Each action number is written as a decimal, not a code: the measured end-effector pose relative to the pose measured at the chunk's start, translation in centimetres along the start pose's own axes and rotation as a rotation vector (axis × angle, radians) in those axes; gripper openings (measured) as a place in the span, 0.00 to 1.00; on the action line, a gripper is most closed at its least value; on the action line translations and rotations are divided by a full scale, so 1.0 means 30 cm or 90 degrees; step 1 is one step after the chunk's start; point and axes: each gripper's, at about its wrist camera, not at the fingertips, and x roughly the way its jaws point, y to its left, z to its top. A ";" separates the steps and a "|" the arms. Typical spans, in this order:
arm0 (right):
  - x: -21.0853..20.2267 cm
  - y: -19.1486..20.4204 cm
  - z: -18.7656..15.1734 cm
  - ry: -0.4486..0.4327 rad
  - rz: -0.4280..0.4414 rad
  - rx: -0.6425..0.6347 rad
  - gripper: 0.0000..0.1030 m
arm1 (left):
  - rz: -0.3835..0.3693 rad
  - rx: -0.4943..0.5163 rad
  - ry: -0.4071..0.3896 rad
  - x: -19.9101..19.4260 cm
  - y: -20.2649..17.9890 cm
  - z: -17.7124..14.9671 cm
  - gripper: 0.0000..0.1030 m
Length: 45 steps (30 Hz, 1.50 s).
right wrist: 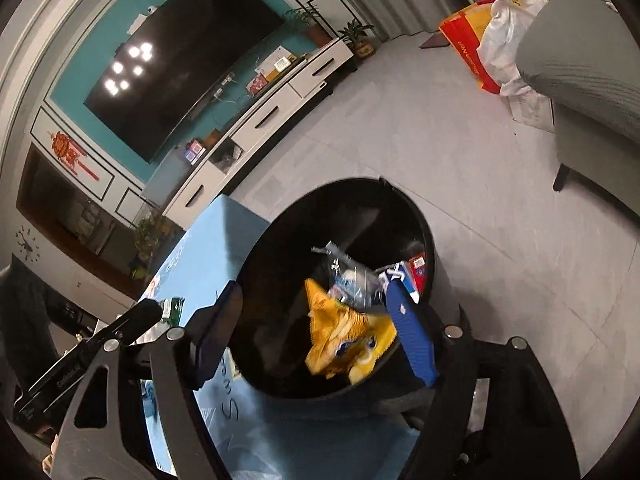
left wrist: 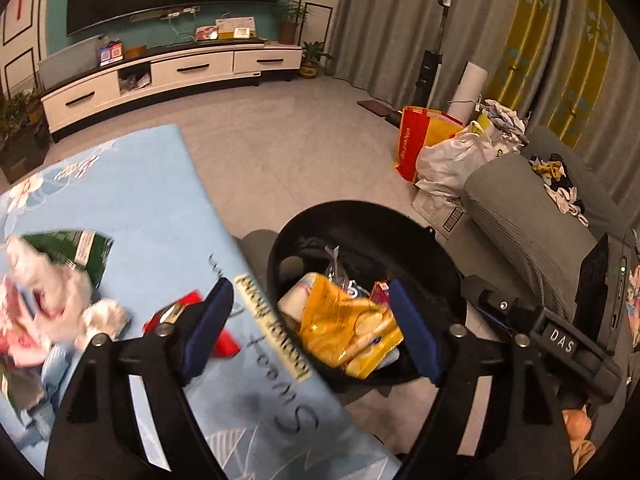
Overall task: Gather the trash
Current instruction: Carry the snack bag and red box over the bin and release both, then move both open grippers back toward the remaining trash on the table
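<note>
On my left, crumpled tissues (left wrist: pixel 60 292) and a green wrapper (left wrist: pixel 80 250) lie on the blue tablecloth (left wrist: pixel 160 208). My left gripper (left wrist: pixel 310 332) hangs with jaws apart, nothing between them. Just right of the table, the black bin (left wrist: pixel 360 216) holds a yellow snack bag (left wrist: pixel 352 328). Right gripper (right wrist: pixel 316 332) gapes empty above that bin (right wrist: pixel 280 240) too.

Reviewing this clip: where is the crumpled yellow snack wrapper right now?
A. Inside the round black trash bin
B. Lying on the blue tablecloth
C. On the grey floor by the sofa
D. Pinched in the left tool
A: the crumpled yellow snack wrapper lies among other trash inside the round black trash bin, and both wrist views show the tools' jaws apart with nothing pinched between them.
</note>
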 end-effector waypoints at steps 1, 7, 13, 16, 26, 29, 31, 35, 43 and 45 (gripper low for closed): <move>-0.001 0.001 -0.001 0.003 -0.001 -0.002 0.72 | 0.004 -0.005 -0.001 -0.017 0.007 -0.019 0.84; -0.022 0.074 -0.054 0.030 -0.007 -0.058 0.73 | 0.035 -0.007 -0.015 -0.154 0.057 -0.138 0.89; -0.030 0.200 -0.129 0.062 -0.002 -0.136 0.73 | 0.058 -0.055 -0.048 -0.353 0.181 -0.257 0.91; -0.024 0.269 -0.164 0.079 0.006 -0.178 0.73 | 0.074 -0.100 -0.080 -0.467 0.274 -0.312 0.93; 0.050 0.489 -0.324 0.142 0.004 -0.308 0.74 | 0.216 -0.322 -0.081 -0.702 0.676 -0.547 0.96; 0.075 0.549 -0.357 0.146 -0.006 -0.345 0.74 | 0.216 -0.380 -0.077 -0.723 0.760 -0.614 0.96; 0.092 0.588 -0.376 0.141 -0.016 -0.375 0.74 | 0.199 -0.411 -0.078 -0.721 0.801 -0.633 0.96; 0.136 0.642 -0.401 0.132 -0.031 -0.417 0.74 | 0.170 -0.434 -0.079 -0.702 0.842 -0.632 0.96; 0.236 0.703 -0.405 0.103 -0.059 -0.500 0.74 | 0.142 -0.428 -0.087 -0.600 0.847 -0.474 0.96; 0.279 0.710 -0.397 0.102 -0.072 -0.515 0.74 | 0.133 -0.419 -0.088 -0.567 0.845 -0.421 0.96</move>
